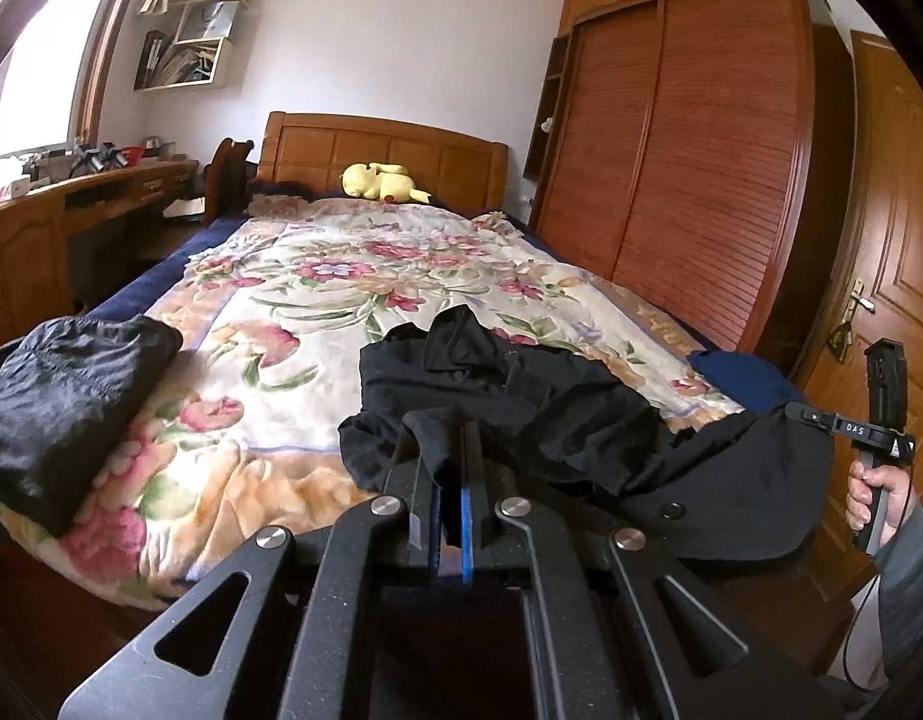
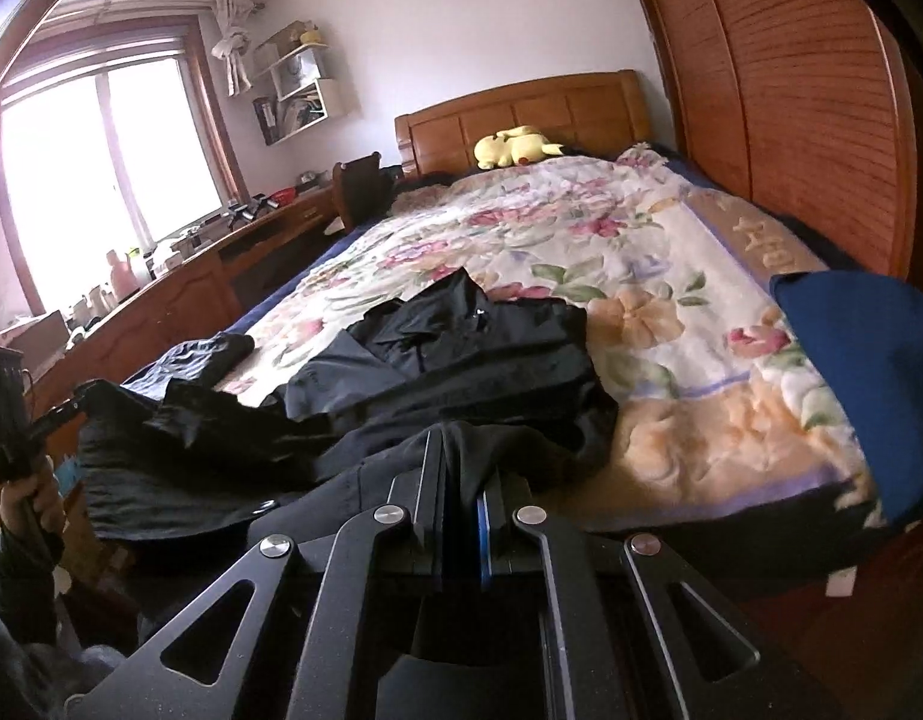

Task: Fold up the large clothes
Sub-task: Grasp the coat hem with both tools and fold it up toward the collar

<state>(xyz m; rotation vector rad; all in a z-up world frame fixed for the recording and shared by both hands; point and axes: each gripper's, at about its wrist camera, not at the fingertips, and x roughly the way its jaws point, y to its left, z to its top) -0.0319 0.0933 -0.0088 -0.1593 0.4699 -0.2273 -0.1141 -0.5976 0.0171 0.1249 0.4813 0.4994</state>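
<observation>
The bed fills most of what you see, its floral blanket spread flat from the wooden headboard down to the near foot edge. Along your right, the wardrobe stands close beside the bed's long edge, leaving only a narrow strip there. Along your left, the bench under the window runs parallel to the bed with a dark aisle between them. The middle and far half of the blanket lie bare, giving you open surface beyond the clothes.

The black garment you are working on lies crumpled at the near end of the bed, its collar end reaching toward the middle and its lower part spilling over the foot edge toward you. A second dark folded garment sits at the near left corner, apart from the first. A blue cloth covers the near right corner, just beside the wardrobe side. A yellow plush toy rests against the headboard, well apart from everything else.

Your left gripper has its jaws pressed together, pinching a fold of the black garment's near edge. Your right gripper likewise has its jaws pressed together on the fabric's near edge, with cloth draped over the fingers. Your right hand shows at the left view's edge, gripping its handle.
</observation>
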